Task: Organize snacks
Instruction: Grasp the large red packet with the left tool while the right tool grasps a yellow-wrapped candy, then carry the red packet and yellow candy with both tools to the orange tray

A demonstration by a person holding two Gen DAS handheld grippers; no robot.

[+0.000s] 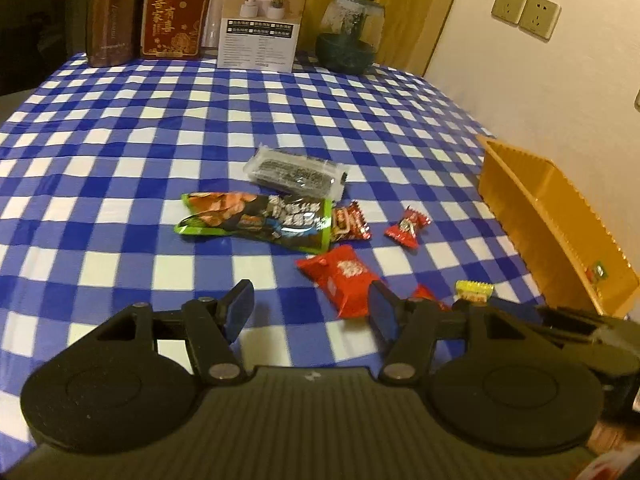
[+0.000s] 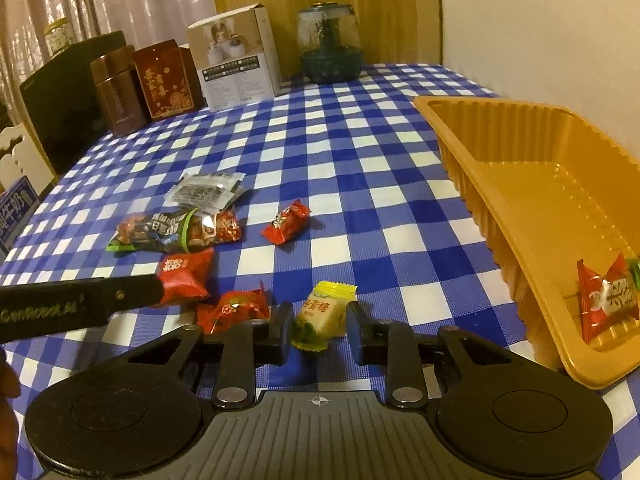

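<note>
Snacks lie loose on a blue-checked tablecloth (image 1: 160,128). My right gripper (image 2: 320,332) is shut on a yellow candy (image 2: 320,316) that rests on the cloth. The left gripper (image 1: 312,310) stands open, its right finger (image 1: 382,312) beside a red packet (image 1: 344,284); that finger (image 2: 120,294) also touches the packet (image 2: 184,276) in the right wrist view. A red candy (image 2: 234,310) lies left of the yellow one. Farther off are a green-black bag (image 1: 260,220), a clear dark pack (image 1: 296,174) and a small red candy (image 1: 408,226). The orange tray (image 2: 480,104) at right holds one red candy (image 2: 606,300).
Along the far edge stand a brown tin (image 1: 112,16), a red box (image 1: 174,16), a white carton (image 1: 262,20) and a glass jar (image 1: 350,36). A wall (image 2: 540,32) runs behind the tray. A dark chair back (image 2: 64,96) is at the left.
</note>
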